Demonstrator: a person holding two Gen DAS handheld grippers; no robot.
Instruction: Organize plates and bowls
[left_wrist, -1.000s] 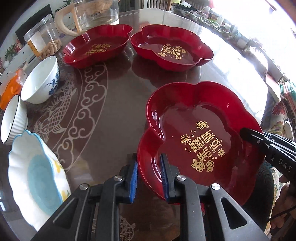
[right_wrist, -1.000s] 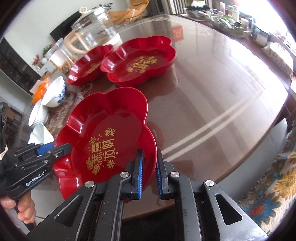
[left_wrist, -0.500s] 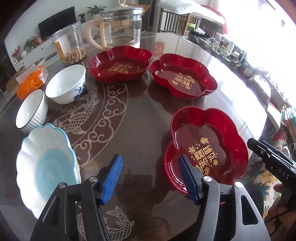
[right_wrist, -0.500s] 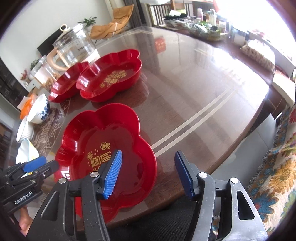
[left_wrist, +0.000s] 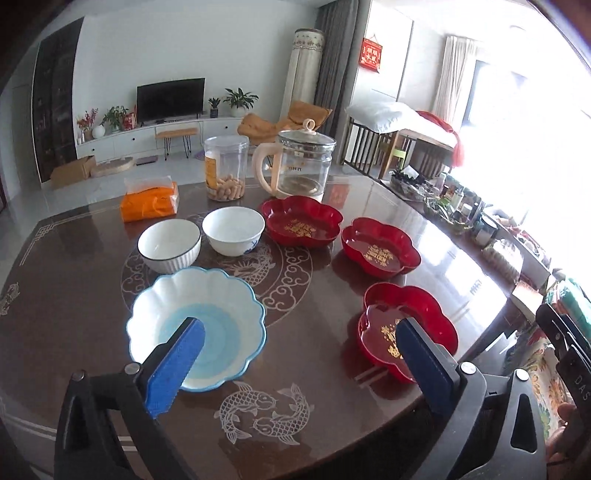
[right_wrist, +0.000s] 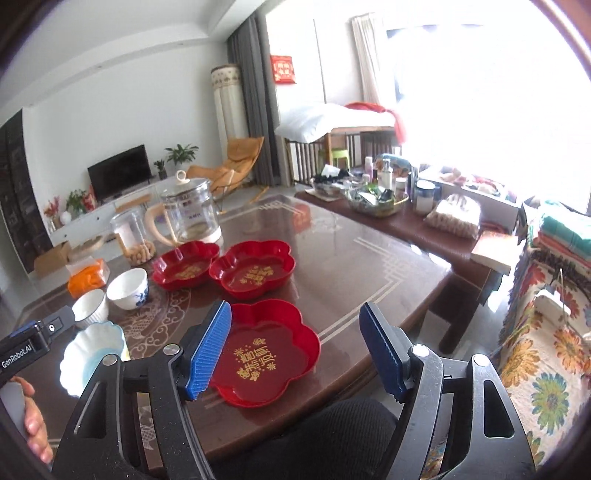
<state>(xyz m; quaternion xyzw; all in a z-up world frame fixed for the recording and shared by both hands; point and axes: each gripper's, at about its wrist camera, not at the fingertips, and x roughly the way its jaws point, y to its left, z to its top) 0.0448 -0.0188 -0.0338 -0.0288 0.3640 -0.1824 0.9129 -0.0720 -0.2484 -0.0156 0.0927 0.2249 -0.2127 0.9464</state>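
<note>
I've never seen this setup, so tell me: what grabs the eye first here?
Three glossy red flower-shaped plates: the nearest plate sits by the table edge, two more behind it. Left of them stands a scalloped white-and-blue bowl. The left gripper and right gripper hang wide open in front.

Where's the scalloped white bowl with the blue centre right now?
In the left wrist view the scalloped white bowl with the blue centre sits on the brown table, near-left, just in front of the ribbed white bowl and left of the nearest red flower-shaped plate.
</note>
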